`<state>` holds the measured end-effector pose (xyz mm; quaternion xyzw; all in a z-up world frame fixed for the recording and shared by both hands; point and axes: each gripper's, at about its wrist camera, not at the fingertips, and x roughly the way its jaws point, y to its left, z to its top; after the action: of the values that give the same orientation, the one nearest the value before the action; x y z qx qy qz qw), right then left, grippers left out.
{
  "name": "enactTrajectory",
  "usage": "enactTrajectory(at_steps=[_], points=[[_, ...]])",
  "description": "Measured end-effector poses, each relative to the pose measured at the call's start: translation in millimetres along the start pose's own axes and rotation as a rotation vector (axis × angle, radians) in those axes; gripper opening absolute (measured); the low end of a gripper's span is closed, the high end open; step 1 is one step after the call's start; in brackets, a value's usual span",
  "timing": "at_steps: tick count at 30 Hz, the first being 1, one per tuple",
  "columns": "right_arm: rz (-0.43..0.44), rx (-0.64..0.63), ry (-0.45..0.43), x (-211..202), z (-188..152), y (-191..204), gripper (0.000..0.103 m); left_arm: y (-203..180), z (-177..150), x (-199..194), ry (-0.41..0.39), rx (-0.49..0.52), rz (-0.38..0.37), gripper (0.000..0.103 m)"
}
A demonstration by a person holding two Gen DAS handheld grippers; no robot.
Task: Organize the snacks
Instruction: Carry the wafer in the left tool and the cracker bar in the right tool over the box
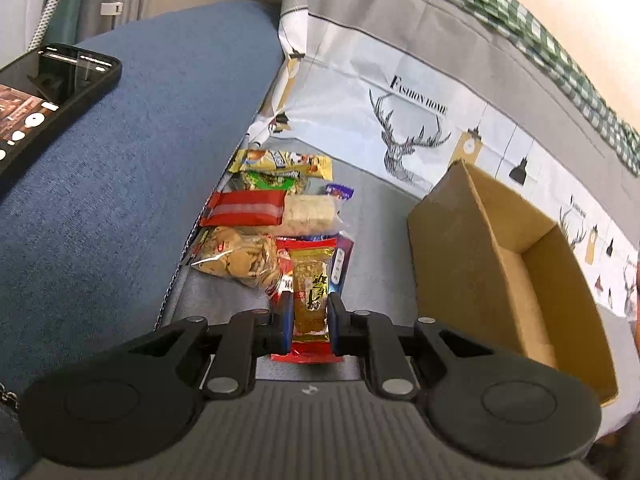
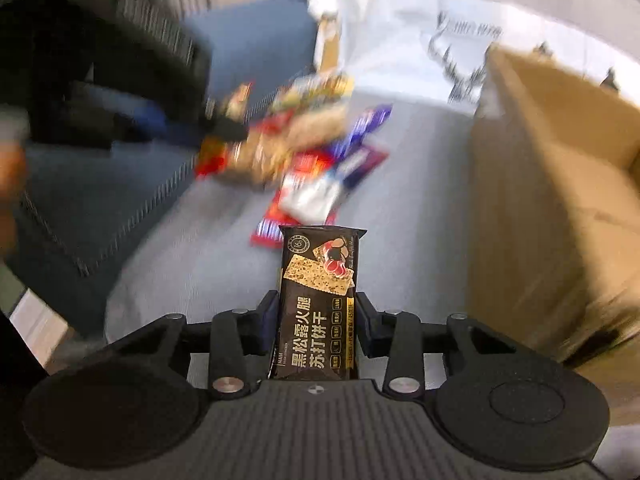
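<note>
Nearest in the left wrist view, the left gripper [image 1: 309, 312] is seen closed on a red-and-gold snack packet [image 1: 309, 300], which is pinched between the two fingers [image 1: 285, 312]; the packet's near end is cut off by the gripper body, and its far end overlaps the snacks behind it. In the right wrist view, the right gripper [image 2: 316, 320] is closed on a dark cracker packet [image 2: 318, 304], held lengthwise between its fingers [image 2: 366, 320], with the near end hidden behind the gripper body.

Just beyond the left gripper, a pile of snacks [image 1: 276, 208] is spread on the grey sofa seat [image 1: 372, 216]: a clear bag of biscuits [image 1: 240, 258], a red packet with a pale stripe [image 1: 244, 208], a pale bar in clear wrap [image 1: 310, 212], and green and yellow packets behind, partly covered by one another. In the right wrist view the same pile is smeared by motion blur, and single packets cannot be told apart there.

To the right of the pile stands an open cardboard box [image 1: 452, 248], well apart from it; its floor is only partly seen, and its right end is cut off in the right wrist view. To the left a blue cushion [image 1: 140, 168] carries a phone [image 1: 48, 96], cut off at the frame edge. Farthest, a printed cover with a deer drawing [image 1: 404, 140] lies against the sofa back.
</note>
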<state>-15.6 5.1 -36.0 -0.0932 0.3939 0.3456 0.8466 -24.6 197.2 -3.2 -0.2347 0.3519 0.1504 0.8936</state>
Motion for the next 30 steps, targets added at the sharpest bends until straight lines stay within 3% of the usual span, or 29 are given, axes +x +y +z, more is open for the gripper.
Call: enactTrajectory(at_steps=[6,9,12,15,21,26,30], points=[[-0.003,0.01,-0.22,-68.5,49.4,-29.3,0.041,-13.8,4.1,-16.1,-0.067,-0.011,-0.026,0.018],[-0.033,0.062,-0.357,-101.5,81.1,-67.3,0.041,-33.0,2.7,-23.2,-0.103,0.023,-0.055,0.018],[-0.074,0.103,-0.43,-116.8,103.3,-107.3,0.041,-55.5,-0.7,-25.9,-0.127,0.065,-0.097,0.018],[-0.13,0.134,-0.459,-114.5,111.5,-142.9,0.041,-79.2,-5.1,-26.6,-0.158,0.116,-0.137,0.018],[-0.212,0.239,-0.431,-101.4,80.1,-192.6,0.041,-122.1,-14.3,-19.3,-0.207,0.212,-0.211,0.018],[-0.287,0.234,-0.506,-115.4,69.5,-206.5,0.041,-151.0,-18.7,-8.9,-0.221,0.277,-0.251,0.018],[-0.302,0.239,-0.484,-110.4,65.2,-222.7,0.041,-171.5,-12.4,-6.3,-0.189,0.32,-0.27,0.018]])
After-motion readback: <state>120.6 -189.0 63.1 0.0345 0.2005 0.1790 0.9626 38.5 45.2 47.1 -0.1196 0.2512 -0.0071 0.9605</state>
